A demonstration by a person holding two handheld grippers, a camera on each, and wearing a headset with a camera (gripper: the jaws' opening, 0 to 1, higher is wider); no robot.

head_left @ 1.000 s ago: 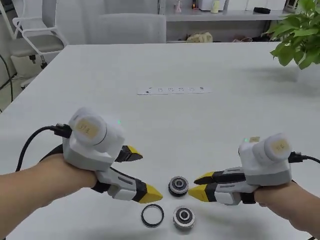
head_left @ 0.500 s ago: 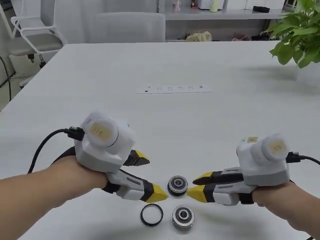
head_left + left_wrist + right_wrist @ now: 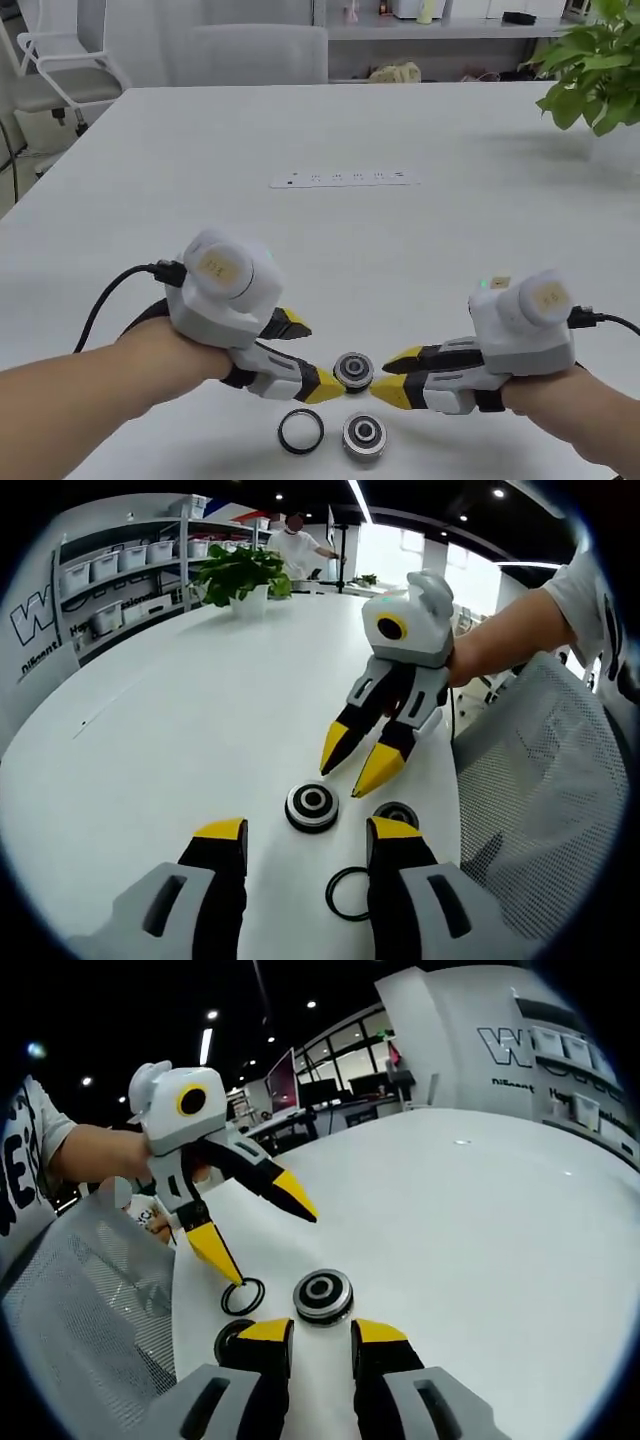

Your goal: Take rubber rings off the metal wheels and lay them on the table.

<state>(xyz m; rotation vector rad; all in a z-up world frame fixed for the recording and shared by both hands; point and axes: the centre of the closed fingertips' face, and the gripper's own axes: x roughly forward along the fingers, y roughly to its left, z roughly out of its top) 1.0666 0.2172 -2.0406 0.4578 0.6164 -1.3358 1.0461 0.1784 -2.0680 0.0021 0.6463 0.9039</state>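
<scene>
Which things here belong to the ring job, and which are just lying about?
Job:
far metal wheel
near metal wheel
loose rubber ring
left gripper
right gripper

Lying about:
power strip
plant
grey chair

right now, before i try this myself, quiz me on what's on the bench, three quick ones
1. True or false: a rubber ring lies loose on the table.
2. The left gripper and the right gripper both point at one wheel. How do their jaws stand? A) both shut B) both open C) one shut on the ring
3. How many metal wheels lie on the table?

Key
1. True.
2. B. The wheel sits on the table between the two grippers, not clamped.
3. Two: that wheel and a second wheel beside the ring.
</scene>
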